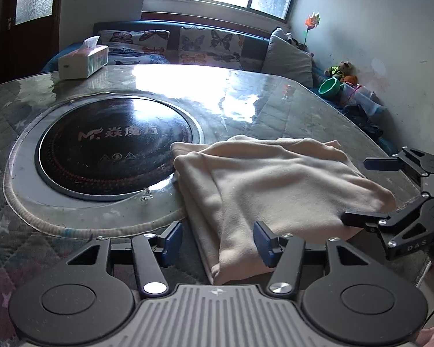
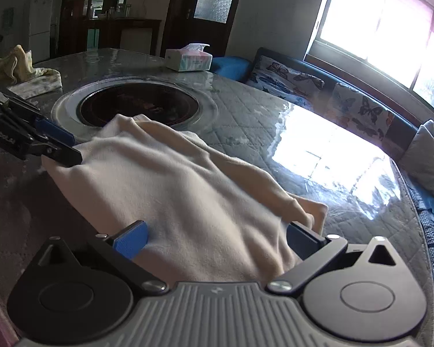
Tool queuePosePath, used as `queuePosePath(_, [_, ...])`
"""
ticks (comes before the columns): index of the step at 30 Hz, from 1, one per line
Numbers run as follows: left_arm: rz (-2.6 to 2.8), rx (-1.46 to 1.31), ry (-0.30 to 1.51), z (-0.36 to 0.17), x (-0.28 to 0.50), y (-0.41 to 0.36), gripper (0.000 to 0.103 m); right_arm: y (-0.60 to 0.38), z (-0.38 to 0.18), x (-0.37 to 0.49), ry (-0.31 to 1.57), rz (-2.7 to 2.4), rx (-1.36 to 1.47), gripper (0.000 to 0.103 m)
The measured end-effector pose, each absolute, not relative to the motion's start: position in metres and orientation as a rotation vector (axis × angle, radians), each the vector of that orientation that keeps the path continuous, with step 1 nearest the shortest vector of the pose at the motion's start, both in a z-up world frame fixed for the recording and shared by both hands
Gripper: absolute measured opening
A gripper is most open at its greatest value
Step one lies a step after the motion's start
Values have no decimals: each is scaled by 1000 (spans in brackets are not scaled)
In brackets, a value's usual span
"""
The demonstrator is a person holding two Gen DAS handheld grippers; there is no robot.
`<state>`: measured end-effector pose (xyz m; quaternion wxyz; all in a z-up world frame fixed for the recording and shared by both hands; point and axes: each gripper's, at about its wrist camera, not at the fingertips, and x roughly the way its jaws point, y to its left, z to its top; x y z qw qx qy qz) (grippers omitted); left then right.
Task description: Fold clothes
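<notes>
A cream cloth (image 1: 275, 179) lies folded in a thick rectangle on the table, beside the round black cooktop (image 1: 112, 144). My left gripper (image 1: 217, 243) is open, its blue-padded fingers astride the cloth's near corner. My right gripper (image 1: 358, 190) comes in from the right, open, with one finger at the cloth's right edge. In the right wrist view the cloth (image 2: 173, 190) fills the middle, my right gripper (image 2: 217, 237) is open across its near edge, and my left gripper (image 2: 63, 147) touches its far left corner.
A tissue box (image 1: 82, 62) stands at the table's far edge. The table (image 1: 275, 98) has a glossy quilted cover. A sofa with butterfly cushions (image 1: 211, 43) runs along the window wall. A crumpled yellow cloth (image 2: 20, 69) lies at the far left.
</notes>
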<state>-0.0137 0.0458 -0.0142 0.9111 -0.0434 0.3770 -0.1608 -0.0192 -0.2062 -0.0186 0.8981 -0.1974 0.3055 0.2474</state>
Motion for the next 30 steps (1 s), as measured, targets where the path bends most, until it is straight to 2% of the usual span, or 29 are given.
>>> queuePosePath(7, [-304, -98, 779, -8, -14, 46, 73, -200, -10, -24, 660, 576, -379, 103])
queuePosePath(11, [-281, -73, 744, -3, -20, 44, 91, -198, -12, -27, 688, 594, -357, 103])
queuePosePath(15, [-276, -70, 714, 1, -24, 42, 103, -198, -15, -32, 697, 596, -328, 103])
queuePosePath(30, [-173, -71, 706, 1, -31, 38, 103, -184, -20, -51, 723, 624, -316, 103])
